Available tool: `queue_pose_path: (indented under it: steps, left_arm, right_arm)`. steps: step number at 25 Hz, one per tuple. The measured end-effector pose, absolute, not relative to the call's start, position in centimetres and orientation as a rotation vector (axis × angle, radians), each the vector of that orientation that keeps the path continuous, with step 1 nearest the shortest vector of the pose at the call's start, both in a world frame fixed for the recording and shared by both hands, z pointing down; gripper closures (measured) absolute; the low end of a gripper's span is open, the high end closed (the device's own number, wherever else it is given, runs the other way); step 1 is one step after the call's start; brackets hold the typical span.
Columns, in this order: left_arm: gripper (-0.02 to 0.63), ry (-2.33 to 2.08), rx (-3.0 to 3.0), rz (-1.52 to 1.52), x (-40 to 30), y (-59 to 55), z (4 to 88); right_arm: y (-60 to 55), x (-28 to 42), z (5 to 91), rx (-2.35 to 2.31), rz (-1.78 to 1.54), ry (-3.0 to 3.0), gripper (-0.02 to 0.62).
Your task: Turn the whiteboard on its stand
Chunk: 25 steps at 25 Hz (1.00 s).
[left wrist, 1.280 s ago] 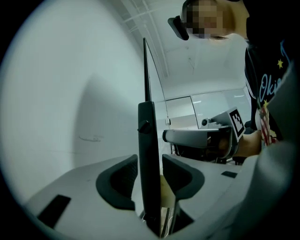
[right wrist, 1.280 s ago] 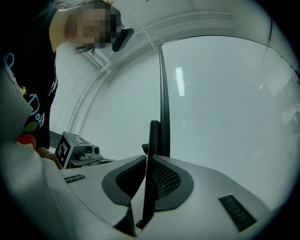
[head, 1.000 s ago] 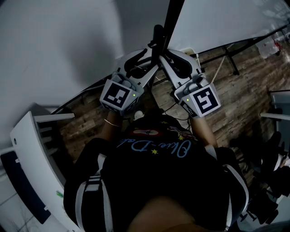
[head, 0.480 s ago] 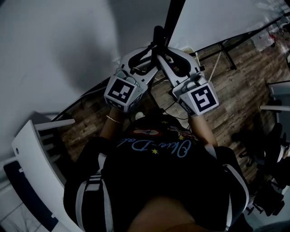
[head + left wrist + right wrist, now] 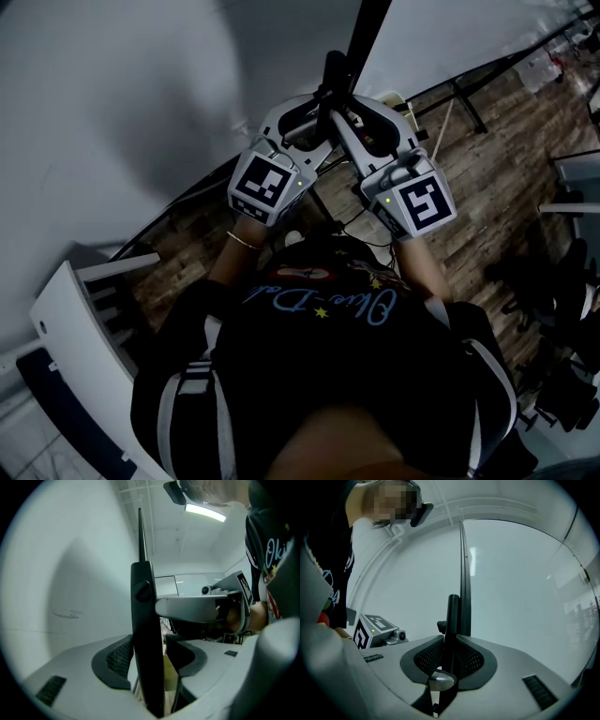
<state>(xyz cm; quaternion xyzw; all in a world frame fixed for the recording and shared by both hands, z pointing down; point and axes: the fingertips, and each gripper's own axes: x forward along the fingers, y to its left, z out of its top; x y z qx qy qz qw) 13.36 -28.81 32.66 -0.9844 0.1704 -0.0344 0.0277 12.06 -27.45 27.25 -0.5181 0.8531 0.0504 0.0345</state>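
left gripper (image 5: 151,660): jaws partly open around the black stand post (image 5: 143,602), left pad touching it, right pad clear. right gripper (image 5: 449,660): jaws clamped on that post. whiteboard (image 5: 520,597) rises behind, right of frame centre.

A whiteboard (image 5: 520,597) with a glossy white face and a thin black frame stands upright, seen edge-on. Just in front of that edge rises the black post of its stand (image 5: 451,616), also upright, with a small knob (image 5: 440,626) on one side.
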Motion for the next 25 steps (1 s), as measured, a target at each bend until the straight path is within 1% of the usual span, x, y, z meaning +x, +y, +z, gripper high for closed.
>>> queue_pose_path:
  steps: [4,15,25]
  left_arm:
    - [0.397,0.501,-3.046,-0.090,13.33,-29.07,32.84]
    - [0.407,0.468,-3.096,-0.052,13.00,-29.06,32.48]
    - [0.410,0.497,-3.098,-0.047,12.73,-28.77,32.18]
  right_arm:
    - [-27.61,12.17,27.24,-1.626,0.138,2.593,0.522]
    - [-27.70,12.24,26.87,-1.693,0.136,2.495,0.520]
    - [-27.35,12.03,26.56,-1.654,0.130,2.507,0.520]
